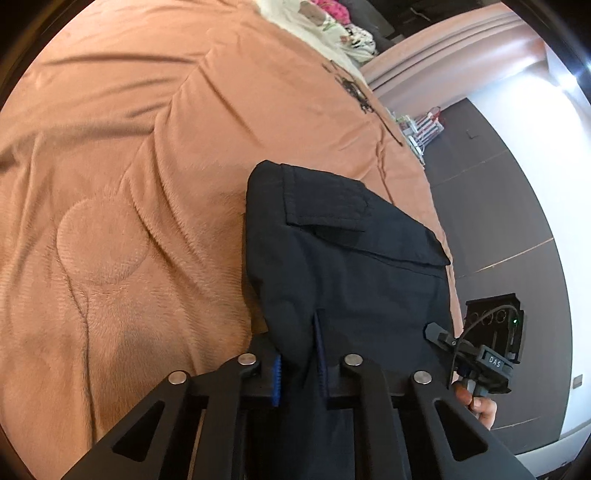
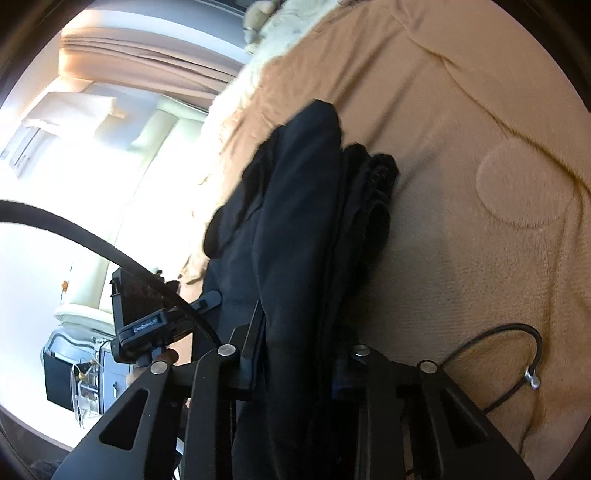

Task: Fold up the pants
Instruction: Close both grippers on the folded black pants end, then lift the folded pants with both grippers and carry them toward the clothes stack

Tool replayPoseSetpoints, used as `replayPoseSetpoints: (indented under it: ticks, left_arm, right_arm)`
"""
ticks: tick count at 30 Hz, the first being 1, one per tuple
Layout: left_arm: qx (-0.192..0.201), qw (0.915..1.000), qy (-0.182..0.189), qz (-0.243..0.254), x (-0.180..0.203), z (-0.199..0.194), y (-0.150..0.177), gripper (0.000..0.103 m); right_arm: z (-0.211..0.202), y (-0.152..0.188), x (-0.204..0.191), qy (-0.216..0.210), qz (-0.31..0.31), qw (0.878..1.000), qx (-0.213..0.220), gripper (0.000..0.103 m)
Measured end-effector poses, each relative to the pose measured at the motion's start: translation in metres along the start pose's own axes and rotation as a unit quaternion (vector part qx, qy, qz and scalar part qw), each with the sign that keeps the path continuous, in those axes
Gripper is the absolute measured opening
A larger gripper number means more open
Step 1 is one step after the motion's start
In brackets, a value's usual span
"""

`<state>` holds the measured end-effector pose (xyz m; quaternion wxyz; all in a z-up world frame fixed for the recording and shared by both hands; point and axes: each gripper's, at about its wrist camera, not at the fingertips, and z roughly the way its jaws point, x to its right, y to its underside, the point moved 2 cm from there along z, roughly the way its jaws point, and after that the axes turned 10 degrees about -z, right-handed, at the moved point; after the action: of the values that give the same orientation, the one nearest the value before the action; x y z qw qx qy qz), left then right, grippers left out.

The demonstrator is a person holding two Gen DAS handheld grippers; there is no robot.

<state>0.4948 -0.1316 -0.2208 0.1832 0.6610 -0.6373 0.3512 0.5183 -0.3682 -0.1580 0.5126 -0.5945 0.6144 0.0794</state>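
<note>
Blanket (image 1: 129,166) beneath pants (image 1: 343,258).

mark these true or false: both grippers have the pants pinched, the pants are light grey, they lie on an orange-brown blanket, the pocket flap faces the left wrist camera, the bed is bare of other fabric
1. Both grippers pinch the pants: true; the left gripper and right gripper each have dark cloth between their jaws.
2. Pants are light grey: false; they are very dark, near black.
3. They lie on an orange-brown blanket: true.
4. A pocket flap shows in the left wrist view: true.
5. No other fabric on the bed: false; patterned white bedding lies at the far end.
</note>
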Motion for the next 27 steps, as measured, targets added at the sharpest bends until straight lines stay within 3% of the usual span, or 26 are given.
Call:
replayPoseSetpoints:
  ticks: [10, 27]
  left_arm:
    - [0.037, 0.9989, 0.017, 0.024, 0.023, -0.046, 0.012, 0.014]
    - [0.141, 0.9873, 0.038, 0.062, 0.044, -0.200, 0.027, 0.013]
  right_arm:
    - [-0.023, 0.014, -0.053, 0.004, -0.061, 0.997, 0.049, 0.021]
    - [-0.044, 0.030, -0.170, -0.013, -0.164, 0.983, 0.084, 0.021]
